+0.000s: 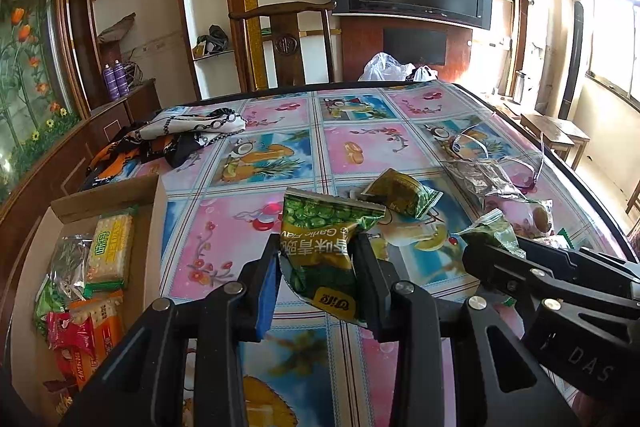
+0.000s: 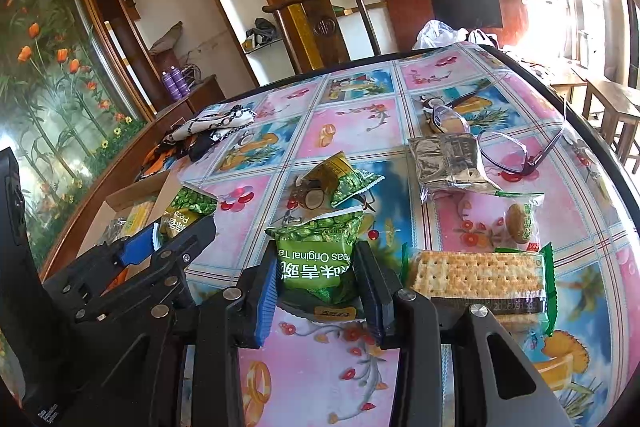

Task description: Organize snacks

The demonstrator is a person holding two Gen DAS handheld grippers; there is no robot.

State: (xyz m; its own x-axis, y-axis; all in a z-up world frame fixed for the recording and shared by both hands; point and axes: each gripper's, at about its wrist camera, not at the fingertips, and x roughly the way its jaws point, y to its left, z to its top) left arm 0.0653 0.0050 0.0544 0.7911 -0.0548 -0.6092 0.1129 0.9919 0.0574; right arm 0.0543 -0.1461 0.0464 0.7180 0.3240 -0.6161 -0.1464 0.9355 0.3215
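Left wrist view: garlic pea packet pinched lengthwise in left jaws, sealed end away; right jaws likewise.

Garlic pea packet clamped upright, original pea packet clamped, cardboard box holding snacks

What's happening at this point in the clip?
A person is sorting snacks with two handheld tongs. The left tongs are shut on a garlic green-pea packet, the right tongs on an original green-pea packet, both just above the table. A cardboard box on the left already holds crackers and other packets. A cracker pack, a silver pouch and another green packet are unsorted.
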